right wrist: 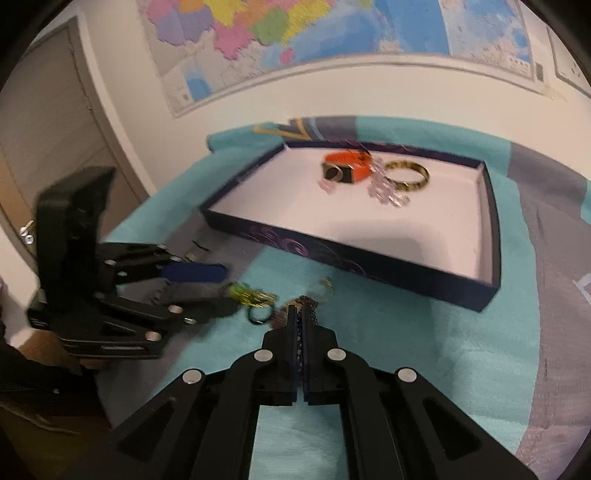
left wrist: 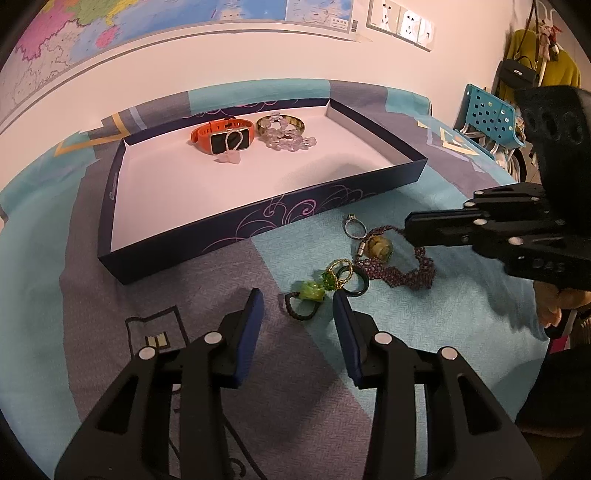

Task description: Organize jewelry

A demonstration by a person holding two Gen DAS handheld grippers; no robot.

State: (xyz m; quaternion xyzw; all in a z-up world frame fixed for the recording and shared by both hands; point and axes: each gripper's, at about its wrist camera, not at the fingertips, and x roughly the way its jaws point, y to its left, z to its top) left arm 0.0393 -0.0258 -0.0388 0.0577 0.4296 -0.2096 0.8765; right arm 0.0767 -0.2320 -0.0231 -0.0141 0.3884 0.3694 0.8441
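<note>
Purple beaded necklace (left wrist: pixel 400 271) is clamped by the right hand-held gripper (right wrist: pixel 300 314); tangled rings (left wrist: pixel 341 275) could be dragged; left hand-held gripper (left wrist: pixel 298 300) is held apart.

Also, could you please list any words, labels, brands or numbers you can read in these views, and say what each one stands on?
No text here can be read with confidence.
Wall map: place labels and a barcode strip, too small to read.
Dark blue box: a small pale logo on its left wall, too small to read.
Right gripper: raised characters on its body, too blurred to read.
</note>
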